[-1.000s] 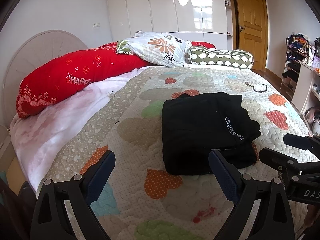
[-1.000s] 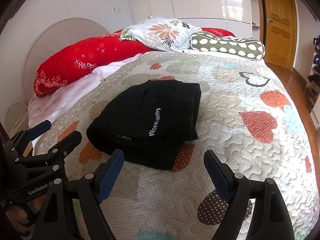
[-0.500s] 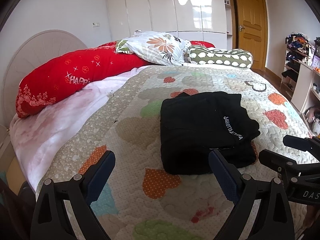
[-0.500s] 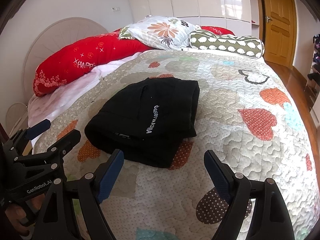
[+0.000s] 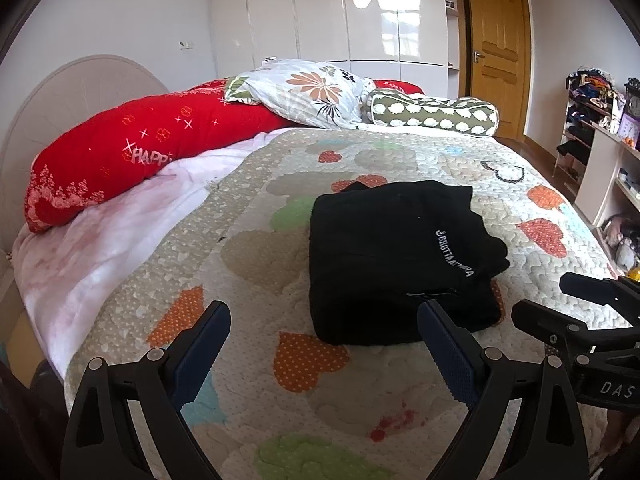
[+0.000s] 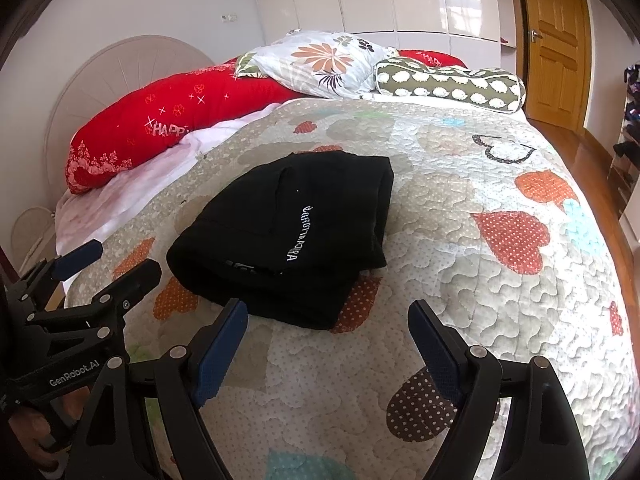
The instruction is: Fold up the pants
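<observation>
The pants (image 5: 396, 260) are located near the middle of the quilt (image 5: 256, 208), lying as a compact black folded stack with a line of white lettering on the top layer. In the left wrist view the stack is seen ahead and to the right of the left gripper (image 5: 324, 332), whose right fingertip overlaps the near edge of the stack in the picture; actual contact cannot be confirmed. In the right wrist view the pants (image 6: 288, 232) are seen ahead and to the left of the right gripper (image 6: 328, 324), with the near corner just beyond the left fingertip. Both grippers are held spread wide apart, and nothing is gripped by either. The stack is thus placed between the two grippers, at a similar reach from each. Its long axis is judged to run away from the grippers toward the pillows (image 5: 312, 92). The folding is judged to be largely complete.
</observation>
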A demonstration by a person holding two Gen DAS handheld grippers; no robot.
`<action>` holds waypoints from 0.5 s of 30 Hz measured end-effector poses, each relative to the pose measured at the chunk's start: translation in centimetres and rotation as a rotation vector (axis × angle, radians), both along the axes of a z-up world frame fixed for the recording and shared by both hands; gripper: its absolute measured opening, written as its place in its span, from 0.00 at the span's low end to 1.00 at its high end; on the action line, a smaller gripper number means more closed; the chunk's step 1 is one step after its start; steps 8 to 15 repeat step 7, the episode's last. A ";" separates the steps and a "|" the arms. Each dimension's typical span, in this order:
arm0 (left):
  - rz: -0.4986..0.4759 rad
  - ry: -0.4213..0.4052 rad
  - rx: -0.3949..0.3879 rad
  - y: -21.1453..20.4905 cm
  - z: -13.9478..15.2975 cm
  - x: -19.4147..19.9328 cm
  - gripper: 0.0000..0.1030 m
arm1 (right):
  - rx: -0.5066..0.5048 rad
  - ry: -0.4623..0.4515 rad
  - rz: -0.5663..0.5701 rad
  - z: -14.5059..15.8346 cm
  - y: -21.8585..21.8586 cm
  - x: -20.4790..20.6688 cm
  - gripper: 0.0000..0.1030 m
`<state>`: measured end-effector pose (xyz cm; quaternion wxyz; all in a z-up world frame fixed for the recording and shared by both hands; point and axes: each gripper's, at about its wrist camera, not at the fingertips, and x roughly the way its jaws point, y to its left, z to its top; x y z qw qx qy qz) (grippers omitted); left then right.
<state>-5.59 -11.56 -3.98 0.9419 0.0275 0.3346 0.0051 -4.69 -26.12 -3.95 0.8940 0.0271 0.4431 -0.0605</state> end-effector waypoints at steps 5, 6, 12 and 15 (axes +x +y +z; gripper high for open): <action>-0.023 -0.002 -0.004 0.0 0.2 -0.4 0.93 | -0.001 -0.007 -0.036 0.4 -1.6 -0.8 0.81; -0.022 -0.002 -0.004 0.0 0.3 -0.5 0.93 | -0.003 -0.006 -0.054 0.4 -2.3 -1.0 0.81; -0.022 -0.001 -0.007 0.0 0.3 -0.5 0.93 | -0.014 -0.001 -0.074 0.2 -3.3 -1.2 0.82; -0.022 -0.001 -0.007 0.0 0.3 -0.5 0.93 | -0.014 -0.001 -0.074 0.2 -3.3 -1.2 0.82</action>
